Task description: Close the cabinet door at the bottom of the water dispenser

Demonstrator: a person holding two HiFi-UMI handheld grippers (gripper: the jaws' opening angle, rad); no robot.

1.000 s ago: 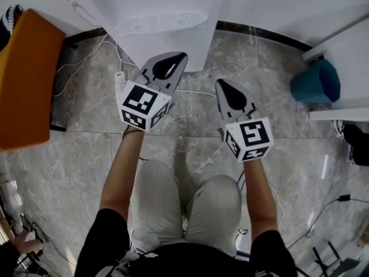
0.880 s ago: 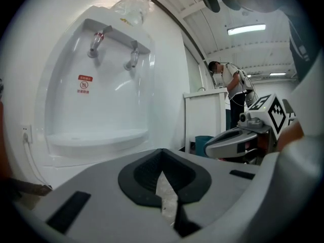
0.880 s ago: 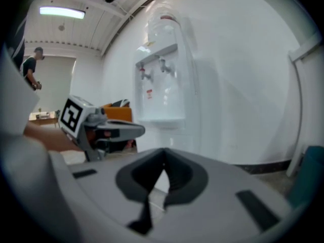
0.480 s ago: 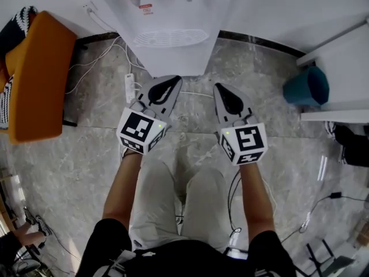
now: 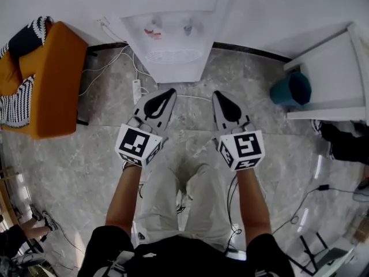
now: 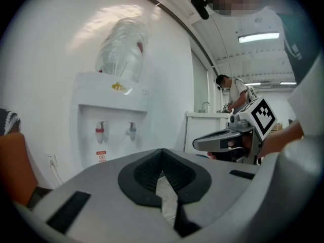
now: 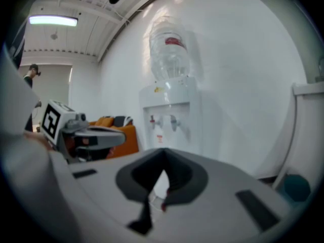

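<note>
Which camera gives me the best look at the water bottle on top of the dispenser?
The right gripper view: the water bottle stands whole, red label clear. The left gripper view shows it washed out by glare. The head view cuts it off, showing only the dispenser below.

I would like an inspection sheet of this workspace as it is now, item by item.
Surface: grey marble floor.
Job's things: water dispenser against wall; no door seen swung out at its base.
Clutter: teal bin; orange seat with striped cloth.
Grippers: left gripper and right gripper shut, empty, short of dispenser.
Cables: power strip, white cables beside dispenser; black cable at right.
Surroundings: white shelf unit; person in background.
</note>
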